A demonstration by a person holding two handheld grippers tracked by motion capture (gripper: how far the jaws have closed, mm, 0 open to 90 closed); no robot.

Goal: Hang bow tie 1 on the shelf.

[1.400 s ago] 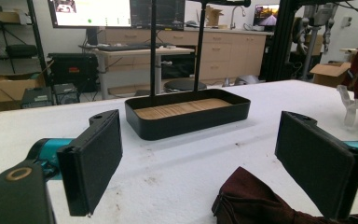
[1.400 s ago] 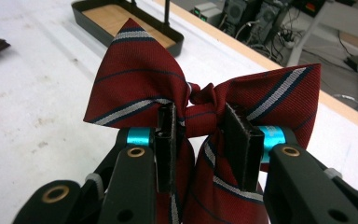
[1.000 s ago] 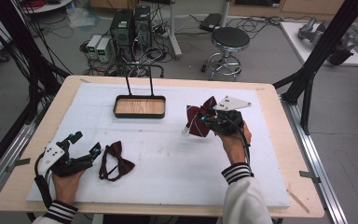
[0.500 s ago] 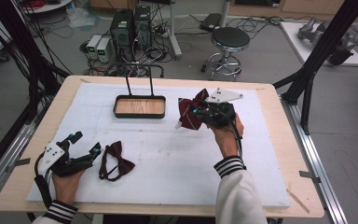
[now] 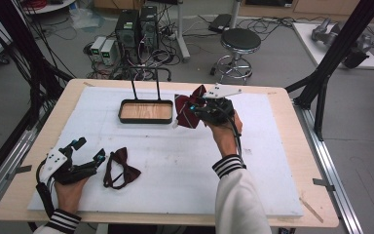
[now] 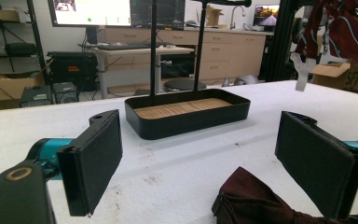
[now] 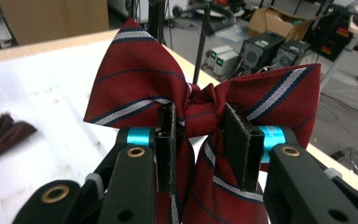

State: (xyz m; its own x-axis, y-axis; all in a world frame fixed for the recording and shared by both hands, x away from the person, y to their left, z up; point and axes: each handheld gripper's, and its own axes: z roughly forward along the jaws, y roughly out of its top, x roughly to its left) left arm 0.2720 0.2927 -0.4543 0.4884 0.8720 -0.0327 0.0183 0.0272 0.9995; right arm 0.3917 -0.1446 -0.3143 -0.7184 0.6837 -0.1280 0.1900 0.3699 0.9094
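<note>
My right gripper [image 5: 198, 108] [image 7: 200, 133] is shut on the knot of a red striped bow tie [image 5: 187, 109] [image 7: 200, 100], held in the air just right of a black tray with a wooden bottom [image 5: 145, 111] [image 6: 186, 112]. The same tie hangs at the upper right of the left gripper view [image 6: 342, 28], a white tag dangling from it. My left gripper [image 5: 91, 161] [image 6: 214, 158] rests open at the table's near left. A dark maroon bow tie [image 5: 119, 168] [image 6: 256, 200] lies flat just beyond its fingertips, its edge between the wide jaws, untouched.
The tray carries a tall thin black wire handle [image 5: 145, 85]. A white foam sheet [image 5: 175, 161] covers the wooden table [image 5: 282, 97]. Beyond the far edge stand a round stool [image 5: 240, 41], computer boxes and cables. Black frame posts [image 5: 331, 63] rise at both sides.
My right hand has carried the striped bow tie to the left and slightly up, toward the tray. The left gripper and the maroon tie have stayed put.
</note>
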